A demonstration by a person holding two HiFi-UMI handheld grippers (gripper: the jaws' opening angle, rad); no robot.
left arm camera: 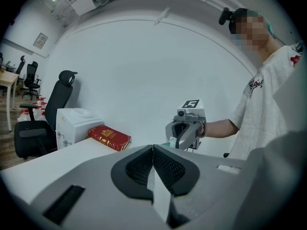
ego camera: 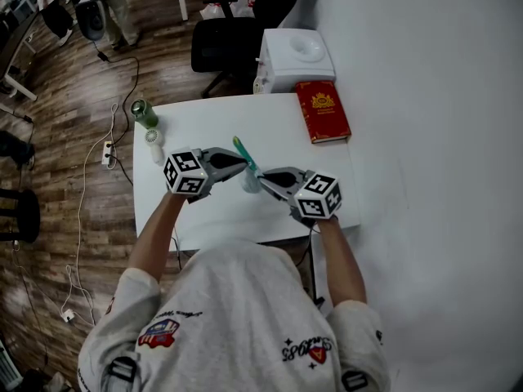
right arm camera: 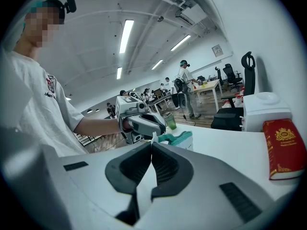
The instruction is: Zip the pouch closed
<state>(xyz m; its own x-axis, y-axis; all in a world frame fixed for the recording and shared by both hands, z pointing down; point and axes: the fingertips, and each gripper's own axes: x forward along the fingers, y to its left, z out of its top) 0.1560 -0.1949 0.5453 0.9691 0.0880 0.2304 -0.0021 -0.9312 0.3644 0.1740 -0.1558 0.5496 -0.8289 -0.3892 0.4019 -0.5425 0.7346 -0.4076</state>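
Note:
A small pouch [ego camera: 248, 170] with a teal zipper edge and a pale translucent body hangs a little above the white table [ego camera: 212, 215], between my two grippers. My left gripper [ego camera: 242, 163] is shut on its teal top end. From the other side, my right gripper [ego camera: 261, 178] is shut on the pouch's lower part. In the right gripper view the teal edge [right arm camera: 180, 138] runs from my shut right gripper [right arm camera: 151, 145] to the left gripper [right arm camera: 152, 128]; a small white tab sticks up at my tips. In the left gripper view a pale strip lies between the shut jaws of the left gripper [left arm camera: 153, 150], and a sliver of teal pouch [left arm camera: 171, 142] shows at the right gripper [left arm camera: 178, 142].
A red book [ego camera: 323, 111] lies at the table's far right, beside a white appliance [ego camera: 294, 55]. A green can [ego camera: 144, 113] and a small white object [ego camera: 154, 144] stand at the far left corner. A black office chair [ego camera: 229, 39] is behind the table.

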